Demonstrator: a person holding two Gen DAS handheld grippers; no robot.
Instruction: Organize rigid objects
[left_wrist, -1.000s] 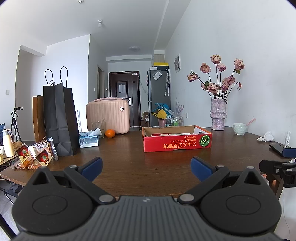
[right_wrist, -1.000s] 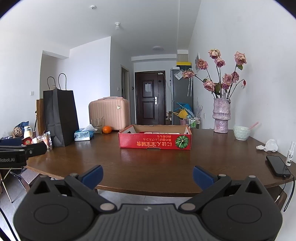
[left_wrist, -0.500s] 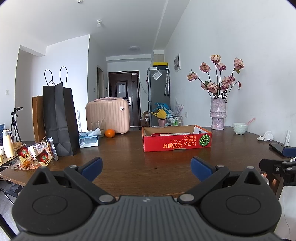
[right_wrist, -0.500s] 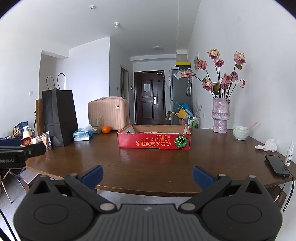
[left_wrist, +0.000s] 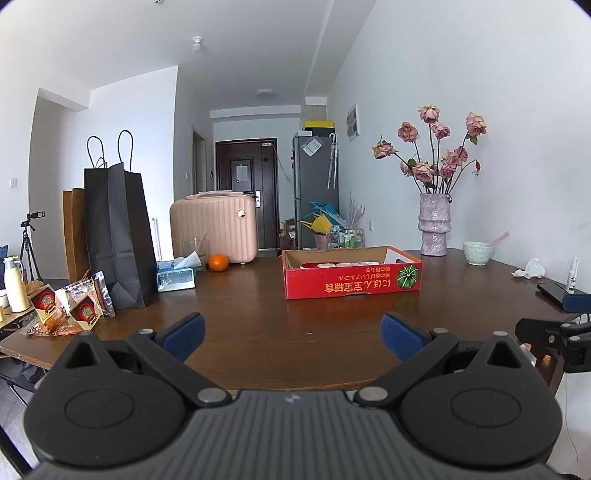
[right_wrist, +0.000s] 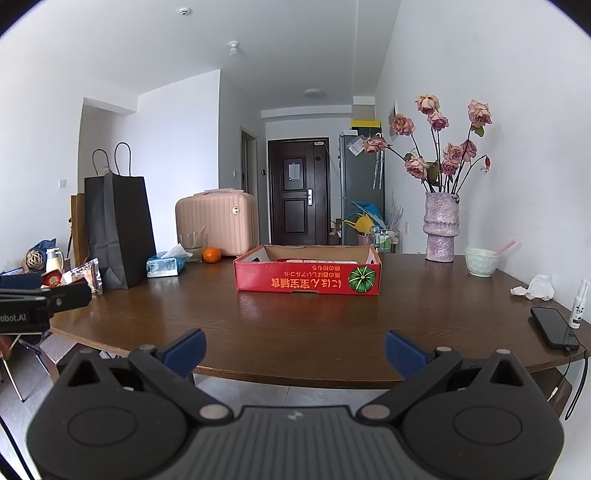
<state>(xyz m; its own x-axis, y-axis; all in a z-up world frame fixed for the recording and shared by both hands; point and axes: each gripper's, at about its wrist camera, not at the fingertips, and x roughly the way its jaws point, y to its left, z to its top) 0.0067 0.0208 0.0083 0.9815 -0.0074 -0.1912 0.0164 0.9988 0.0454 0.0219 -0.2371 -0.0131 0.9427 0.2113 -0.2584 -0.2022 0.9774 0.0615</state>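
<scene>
A red cardboard box (left_wrist: 352, 284) (right_wrist: 308, 282) sits open-topped in the middle of the dark wooden table (left_wrist: 280, 321) (right_wrist: 317, 325), with red and white items lying inside it, mostly hidden by its front wall. My left gripper (left_wrist: 291, 334) hovers open over the table's near edge, nothing between its blue fingertips. My right gripper (right_wrist: 293, 350) is open too, held just off the near edge, well short of the box. Each gripper shows at the side of the other's view.
On the left stand a black paper bag (left_wrist: 118, 236), snack packets (left_wrist: 70, 310), a tissue pack (left_wrist: 175, 275), an orange (left_wrist: 218, 263) and a pink case (left_wrist: 214, 229). At the right are a flower vase (right_wrist: 441, 229), a bowl (right_wrist: 480, 261), crumpled tissue (right_wrist: 535, 288), a phone (right_wrist: 554, 328) and a spray bottle (right_wrist: 578, 306).
Both views shift only slightly; the grippers hold nearly still and stay open. Nothing on the table has moved.
</scene>
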